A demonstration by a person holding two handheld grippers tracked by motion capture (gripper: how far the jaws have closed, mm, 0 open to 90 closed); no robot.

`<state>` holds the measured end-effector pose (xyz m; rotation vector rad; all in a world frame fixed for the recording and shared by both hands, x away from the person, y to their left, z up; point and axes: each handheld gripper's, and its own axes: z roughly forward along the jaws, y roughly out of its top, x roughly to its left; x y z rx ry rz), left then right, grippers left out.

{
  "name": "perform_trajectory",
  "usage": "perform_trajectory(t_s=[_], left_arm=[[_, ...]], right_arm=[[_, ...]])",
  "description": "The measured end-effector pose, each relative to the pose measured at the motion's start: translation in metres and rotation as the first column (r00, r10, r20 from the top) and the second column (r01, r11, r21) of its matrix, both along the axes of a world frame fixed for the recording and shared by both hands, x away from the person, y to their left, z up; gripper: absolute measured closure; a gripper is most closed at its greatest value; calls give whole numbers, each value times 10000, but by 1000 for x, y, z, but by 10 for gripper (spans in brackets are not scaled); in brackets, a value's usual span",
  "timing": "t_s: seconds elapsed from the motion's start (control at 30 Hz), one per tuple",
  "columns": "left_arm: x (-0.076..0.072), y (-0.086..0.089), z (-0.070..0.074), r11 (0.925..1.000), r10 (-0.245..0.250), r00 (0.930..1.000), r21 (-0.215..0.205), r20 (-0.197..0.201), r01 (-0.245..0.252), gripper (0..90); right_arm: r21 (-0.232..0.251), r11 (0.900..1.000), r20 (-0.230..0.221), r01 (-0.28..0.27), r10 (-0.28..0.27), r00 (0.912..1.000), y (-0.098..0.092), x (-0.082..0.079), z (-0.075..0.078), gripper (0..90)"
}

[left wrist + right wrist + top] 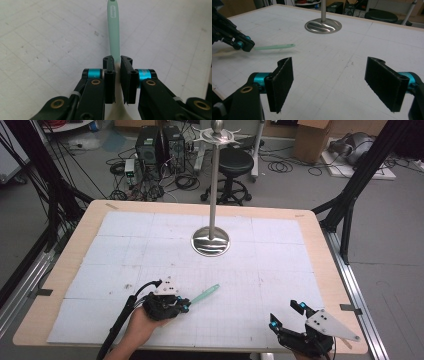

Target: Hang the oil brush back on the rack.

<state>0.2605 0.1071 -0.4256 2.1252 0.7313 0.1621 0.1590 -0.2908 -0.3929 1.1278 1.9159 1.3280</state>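
Note:
A utensil with a mint-green handle (205,294) (113,30) (274,46) and a cream-coloured head lies low over the white gridded mat (150,250) at front left. My left gripper (186,305) (117,63) (244,45) is shut on it where the handle meets the head. The handle sticks out past the jaws toward the middle of the table and casts a shadow on the mat. The cream head is mostly hidden under the gripper. At the front right, my right gripper (286,314) (329,67) stands open just above the mat with nothing between its pads.
A tall metal pole stand with a round shiny base (211,241) (323,25) rises from the far middle of the mat. The wooden table edge (330,270) frames the mat. Beyond the table are a black stool (235,162), computer cases and cables on the floor.

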Motion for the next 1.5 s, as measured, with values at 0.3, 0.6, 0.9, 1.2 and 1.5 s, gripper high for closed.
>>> perform_trajectory(t_s=[0.3, 0.6, 0.9, 1.2, 1.5], left_arm=[[-16, 15, 20, 9864, 322, 9946, -1634, 989, -157, 820], [-31, 22, 41, 9684, 319, 9825, -2490, 1833, 150, 821], [-47, 18, 63, 9573, -149, 9682, -2761, 2496, 859, 820], [-58, 9, 68, 9493, -515, 9614, -2856, 2703, 1311, 820], [-62, 1, 65, 9497, -741, 9610, -2751, 2663, 1494, 819]], right_arm=[[870, 9950, -122, -489, 501, 9987, 15, 5, 1, 209], [1790, 9734, -269, -1432, 1503, 9883, 49, 17, 1, 211], [2050, 9552, -171, -2133, 2214, 9750, 83, 29, 14, 248], [2628, 9265, 123, -2693, 2758, 9611, 103, 41, 33, 329], [2932, 9031, 248, -3138, 3209, 9468, 118, 43, 41, 361]])
